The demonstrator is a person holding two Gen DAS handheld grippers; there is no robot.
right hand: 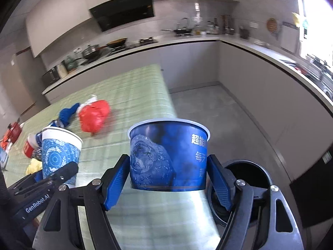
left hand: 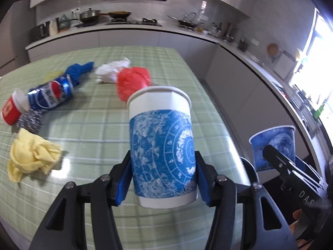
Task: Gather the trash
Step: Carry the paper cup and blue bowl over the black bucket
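Clamping paper cup [left hand: 162, 145] and blue tub [right hand: 168, 156], both tools hang beside littered table [left hand: 100, 125], above bin [right hand: 249, 187].

Daylight blows out the window [left hand: 312, 62] at right; fisheye edges curve and darken, with slight motion blur.

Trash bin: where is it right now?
Right wrist view, lower right: the black trash bin stands on the floor beside the green table, just behind the right gripper holding the dark blue bowl.

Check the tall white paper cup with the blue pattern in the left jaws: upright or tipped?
Roughly upright: the tall white paper cup with the blue pattern sits rim-up, base-down between the left gripper jaws, leaning slightly.
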